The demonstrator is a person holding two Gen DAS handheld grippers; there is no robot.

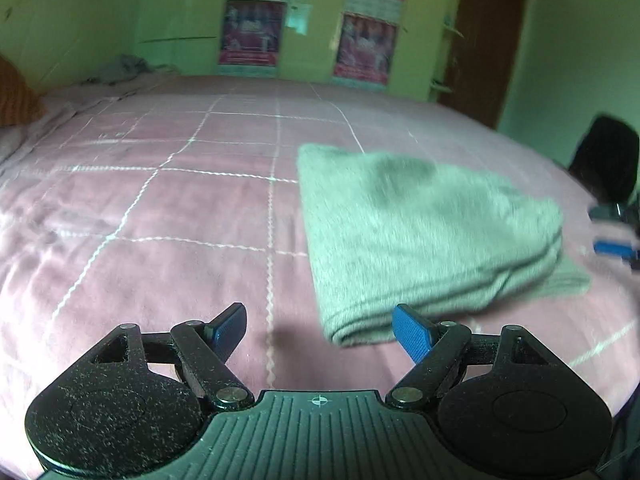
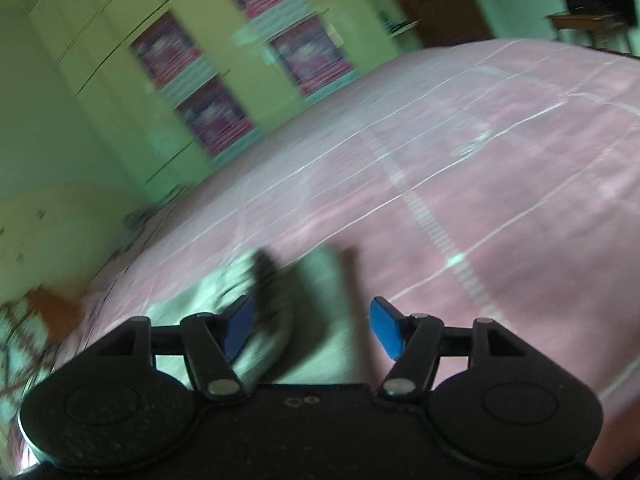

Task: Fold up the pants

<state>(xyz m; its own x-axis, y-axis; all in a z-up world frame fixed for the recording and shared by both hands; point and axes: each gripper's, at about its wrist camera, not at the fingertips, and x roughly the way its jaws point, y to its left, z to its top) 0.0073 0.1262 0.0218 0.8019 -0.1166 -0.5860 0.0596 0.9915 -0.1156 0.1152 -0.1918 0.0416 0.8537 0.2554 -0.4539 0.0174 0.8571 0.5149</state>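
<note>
The left gripper [image 1: 320, 330] is hanging low over the bed [image 1: 160, 216], its fingers [image 1: 412, 336] spread wide and gripping nothing, probably because the fold looks finished. The pants [image 1: 424, 236] are lying just beyond and right of them as a stacked grey-green bundle. The right gripper [image 2: 312, 326] is likewise standing open and empty, with the blurred pants [image 2: 320, 320] lying between and just past its fingers [image 2: 384, 326].

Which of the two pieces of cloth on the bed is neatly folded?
The grey-green pants, lying in flat stacked layers on the pink bedspread just ahead of the left gripper. The other cloth is a rumpled heap by the far wall.
</note>
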